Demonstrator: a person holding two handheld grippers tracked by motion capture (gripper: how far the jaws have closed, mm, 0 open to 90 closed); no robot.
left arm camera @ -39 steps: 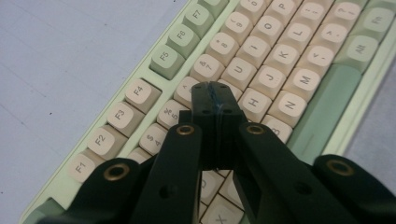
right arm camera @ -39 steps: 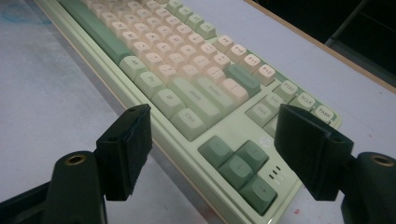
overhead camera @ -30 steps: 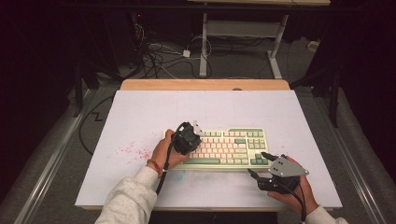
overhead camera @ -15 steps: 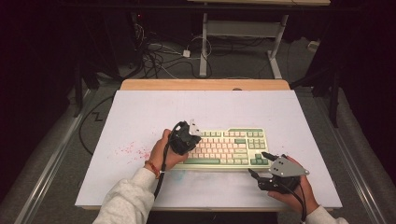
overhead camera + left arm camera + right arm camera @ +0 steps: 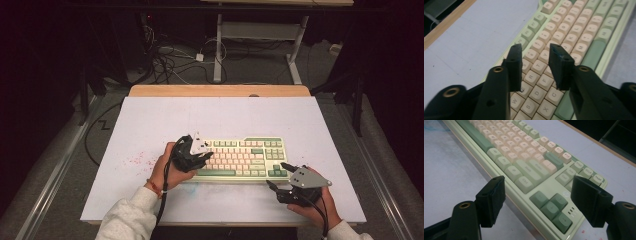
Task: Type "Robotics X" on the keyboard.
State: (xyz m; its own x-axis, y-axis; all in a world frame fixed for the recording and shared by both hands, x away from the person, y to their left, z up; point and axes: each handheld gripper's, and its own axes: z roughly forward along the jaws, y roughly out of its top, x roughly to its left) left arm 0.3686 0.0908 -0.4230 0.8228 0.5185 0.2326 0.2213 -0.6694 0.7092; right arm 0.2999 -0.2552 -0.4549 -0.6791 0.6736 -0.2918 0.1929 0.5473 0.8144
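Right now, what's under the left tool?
The left tool hangs open over the cream letter keys of the pale green keyboard, around T, Y and G. Its black jaws hide the keys right behind them.

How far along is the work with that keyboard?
Nothing looks finished: the keyboard lies flat on the table, every keycap seemingly in place. In hand: the left gripper hovers above the letter keys, jaws just opened and empty. The right gripper waits open at the arrow-key corner. Any actual grab remains.
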